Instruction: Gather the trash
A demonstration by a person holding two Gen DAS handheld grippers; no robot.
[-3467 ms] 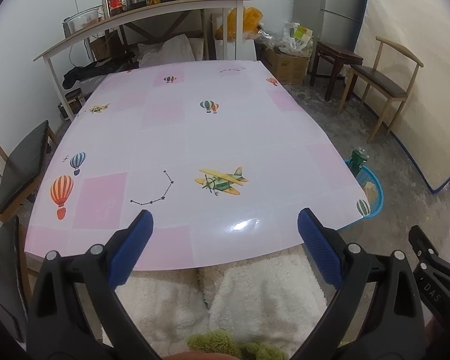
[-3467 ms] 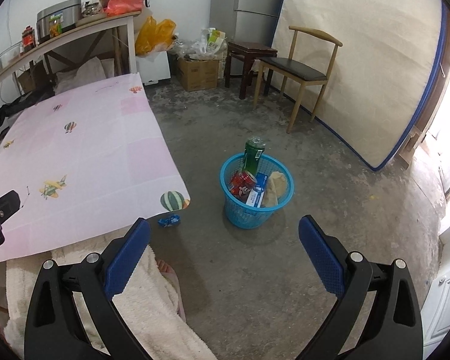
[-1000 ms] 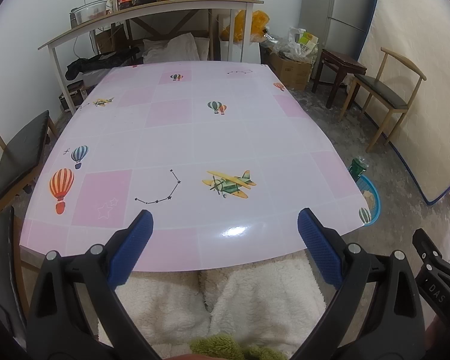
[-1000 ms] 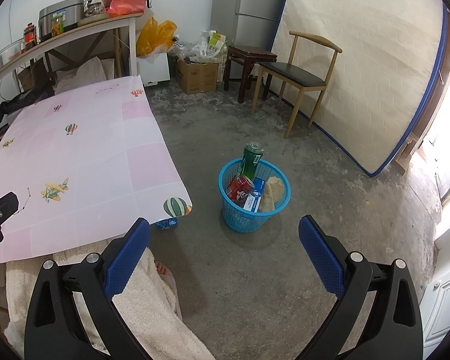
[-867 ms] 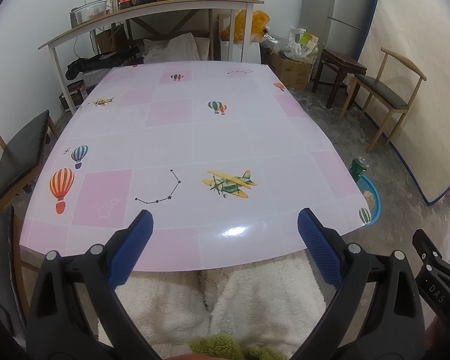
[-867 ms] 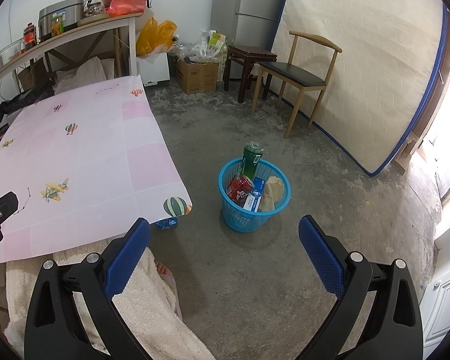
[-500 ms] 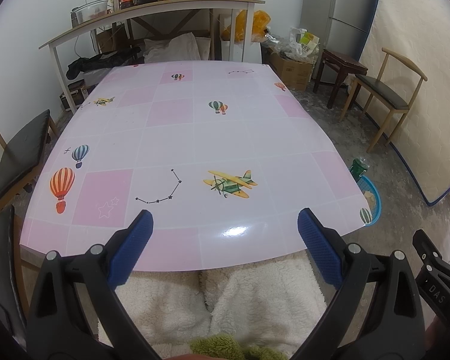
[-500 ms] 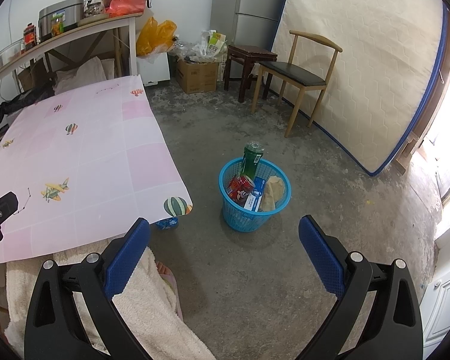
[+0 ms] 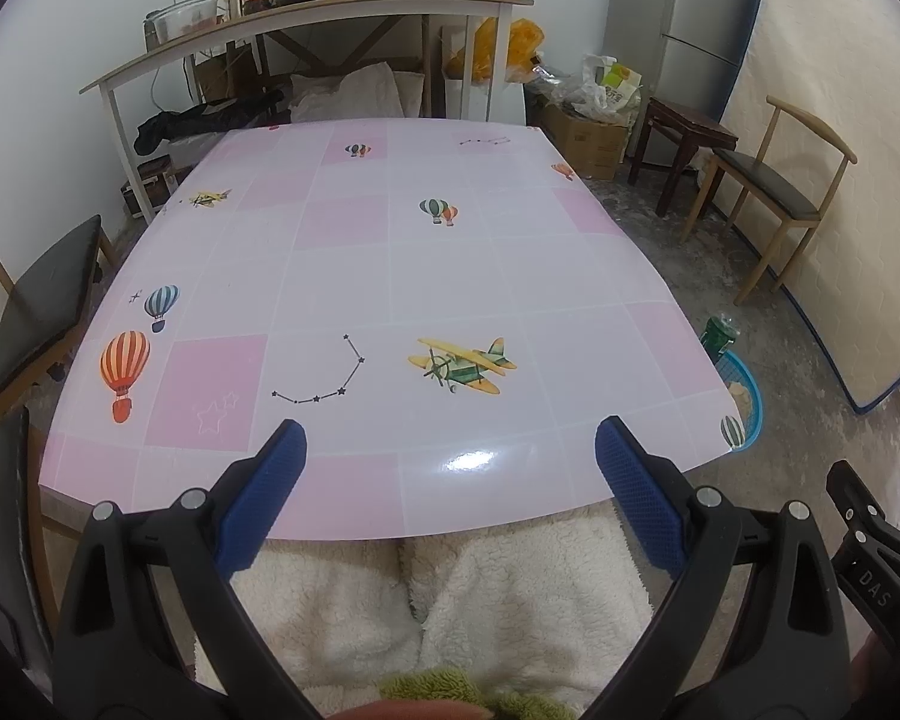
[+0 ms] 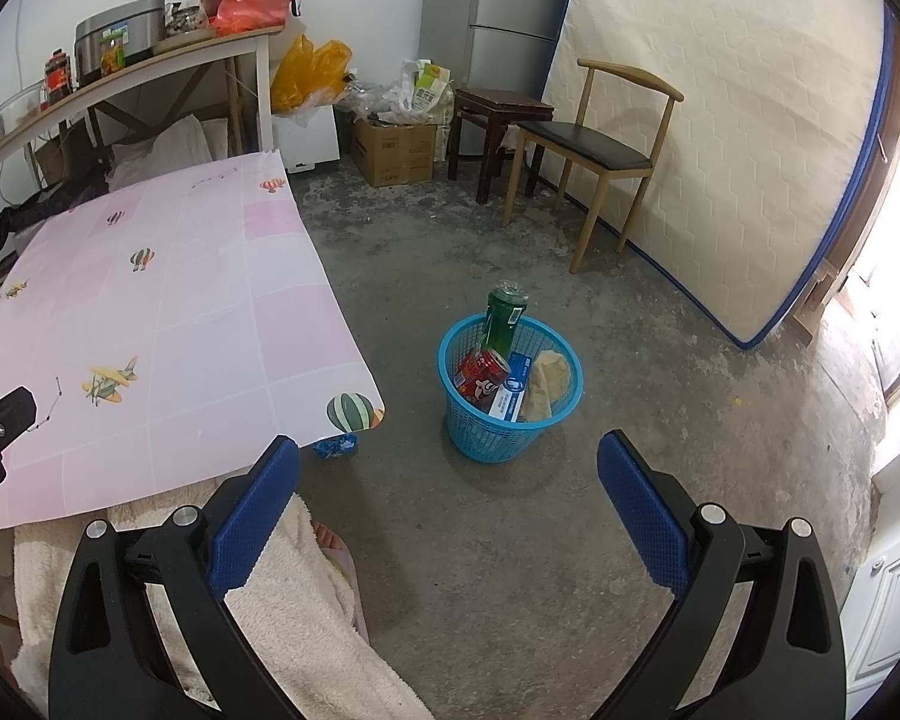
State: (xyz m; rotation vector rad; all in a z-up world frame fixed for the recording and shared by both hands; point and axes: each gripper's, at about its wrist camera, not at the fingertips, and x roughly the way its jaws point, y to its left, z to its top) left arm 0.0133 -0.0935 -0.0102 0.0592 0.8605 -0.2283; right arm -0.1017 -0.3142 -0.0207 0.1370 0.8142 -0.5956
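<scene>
A blue plastic basket point(image 10: 498, 441) stands on the concrete floor right of the table. It holds a green bottle point(image 10: 503, 318), a red can point(image 10: 483, 381), a blue-white box point(image 10: 510, 393) and crumpled brown paper point(image 10: 546, 381). The basket also shows in the left wrist view point(image 9: 747, 402). My right gripper point(image 10: 447, 492) is open and empty, held above the floor short of the basket. My left gripper point(image 9: 447, 477) is open and empty over the near edge of the pink table point(image 9: 390, 276). A small blue wrapper point(image 10: 336, 445) lies on the floor under the table corner.
A wooden chair point(image 10: 594, 144), a dark stool point(image 10: 498, 114) and a cardboard box point(image 10: 396, 150) stand at the back. A mattress point(image 10: 732, 138) leans on the right wall. A shelf point(image 9: 306, 24) with pots stands behind the table. A chair point(image 9: 36, 312) sits left.
Both grippers stay open and almost still. The views have drifted very slightly over the last seconds; nothing was taken or let go.
</scene>
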